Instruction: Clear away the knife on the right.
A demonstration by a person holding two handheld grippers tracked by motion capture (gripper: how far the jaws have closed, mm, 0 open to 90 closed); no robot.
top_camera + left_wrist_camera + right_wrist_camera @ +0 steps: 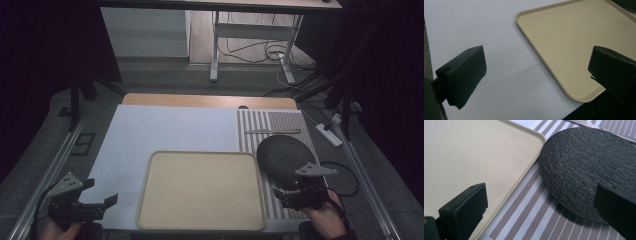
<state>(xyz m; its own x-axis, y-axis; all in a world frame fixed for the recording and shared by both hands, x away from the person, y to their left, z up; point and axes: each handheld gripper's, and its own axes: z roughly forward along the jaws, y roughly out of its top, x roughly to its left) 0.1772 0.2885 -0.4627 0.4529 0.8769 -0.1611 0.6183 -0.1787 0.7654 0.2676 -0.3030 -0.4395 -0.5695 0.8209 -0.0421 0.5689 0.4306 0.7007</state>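
Dim room, lit table.
The high view was dark at its edges; both gripper views showed near jaws softly blurred.

Beige tray (150, 210) lies between both open tools.

The left gripper (102, 202) sits at the 7 o'clock corner of the high view, held low in the left hand (55, 231), its jaws spread wide and pointing toward 3 o'clock. The right gripper (280, 196) sits at 5 o'clock, gripped by the right hand (325, 217), jaws wide apart and pointing toward 9 o'clock.
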